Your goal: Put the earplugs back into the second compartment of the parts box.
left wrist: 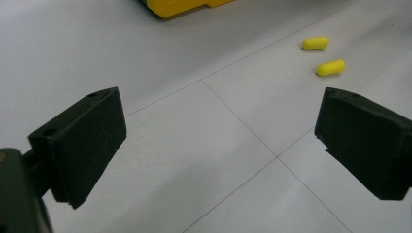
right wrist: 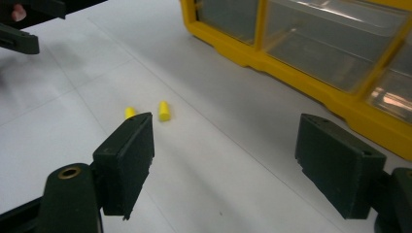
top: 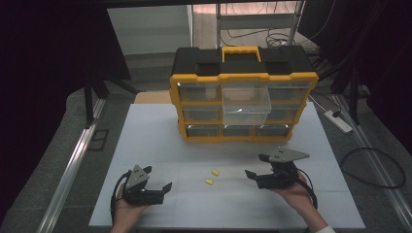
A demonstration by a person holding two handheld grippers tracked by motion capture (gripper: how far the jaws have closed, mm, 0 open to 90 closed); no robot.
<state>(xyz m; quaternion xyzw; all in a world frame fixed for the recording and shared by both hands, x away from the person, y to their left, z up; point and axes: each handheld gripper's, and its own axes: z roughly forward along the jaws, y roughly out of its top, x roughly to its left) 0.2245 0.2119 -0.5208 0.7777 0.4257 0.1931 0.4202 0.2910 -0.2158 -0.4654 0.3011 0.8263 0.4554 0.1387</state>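
Note:
Two small yellow capsule-shaped pieces point(top: 214, 172) point(top: 209, 182) lie close together on the white tabletop point(top: 145, 136), between my two grippers. My left gripper point(top: 159, 177) rests at the front left, open and holding nothing. In the left gripper view its jaws point(left wrist: 218, 141) stand wide apart and the pieces point(left wrist: 315, 43) point(left wrist: 331, 67) lie ahead to the right. My right gripper point(top: 254, 165) is at the front right, open and holding nothing. In the right gripper view point(right wrist: 223, 165) one piece point(right wrist: 164, 110) lies ahead and the other point(right wrist: 129, 112) peeks over the left jaw.
A yellow and black drawer organizer point(top: 243, 77) stands at the back of the table, its middle clear drawer point(top: 245, 104) pulled out. A power strip point(top: 338, 121) and a looped cable point(top: 374, 167) lie on the floor at the right. A metal rail point(top: 73, 170) runs along the left.

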